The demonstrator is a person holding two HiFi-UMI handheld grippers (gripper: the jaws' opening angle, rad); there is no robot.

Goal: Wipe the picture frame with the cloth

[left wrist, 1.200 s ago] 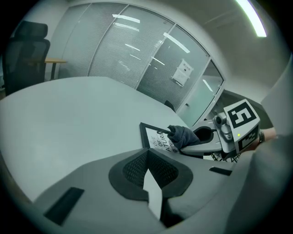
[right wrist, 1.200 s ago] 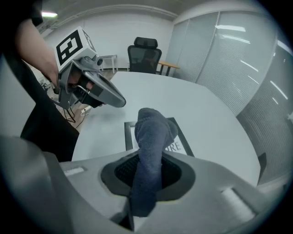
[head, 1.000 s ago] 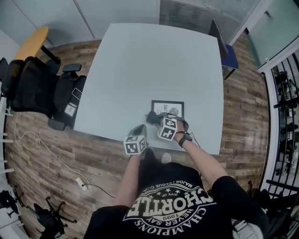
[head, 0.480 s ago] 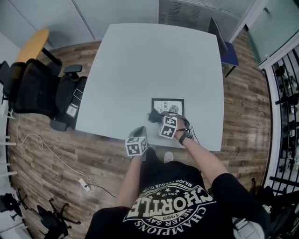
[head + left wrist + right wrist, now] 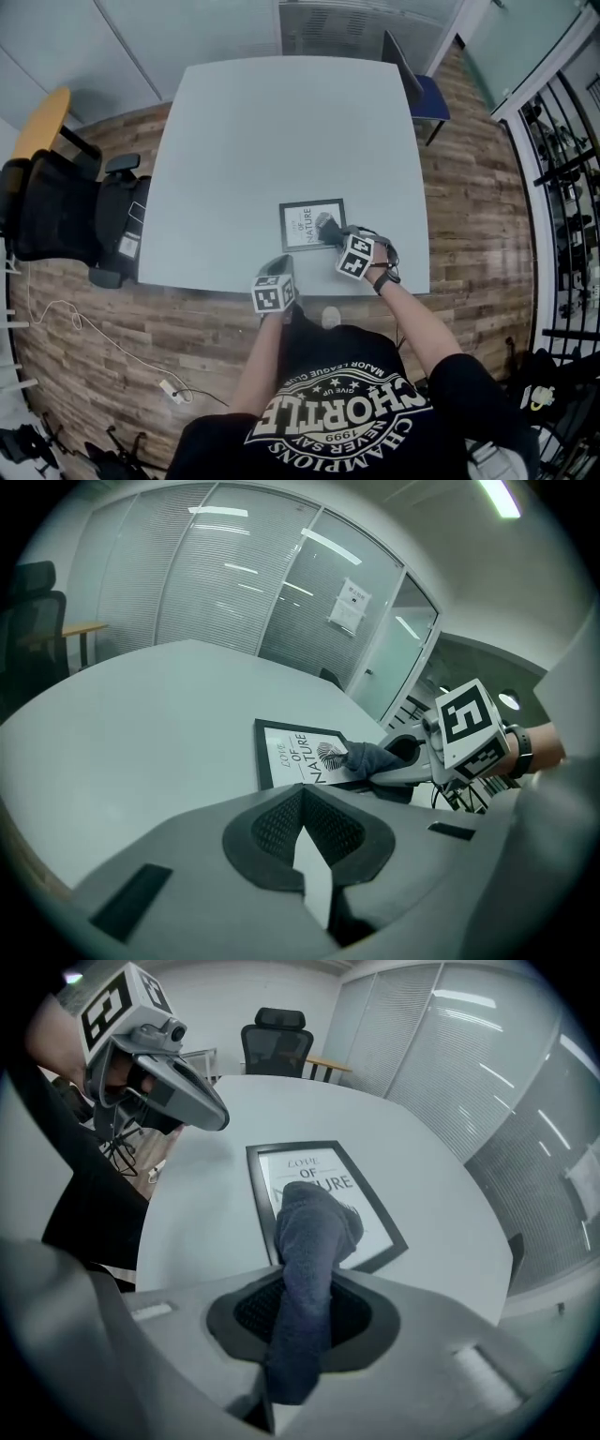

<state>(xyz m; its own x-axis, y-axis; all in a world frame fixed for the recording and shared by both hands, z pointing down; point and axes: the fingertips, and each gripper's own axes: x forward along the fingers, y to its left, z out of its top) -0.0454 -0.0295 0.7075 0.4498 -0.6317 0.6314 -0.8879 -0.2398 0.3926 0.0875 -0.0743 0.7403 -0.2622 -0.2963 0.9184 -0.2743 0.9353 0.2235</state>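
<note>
A black picture frame with a white print lies flat near the front edge of the grey table. My right gripper is shut on a dark blue-grey cloth, and the cloth's end rests on the frame's right part. In the right gripper view the cloth runs out of my jaws onto the frame. My left gripper hangs at the table's front edge, left of the frame, shut and holding nothing. The left gripper view shows the frame, the cloth and the right gripper.
A black office chair stands left of the table. At the far right corner is a blue chair. A cable with a plug lies on the wooden floor. Glass partitions run behind the table.
My right gripper has carried the cloth from the frame's lower left corner rightward onto its right part. The left gripper has stayed at the table's edge.
</note>
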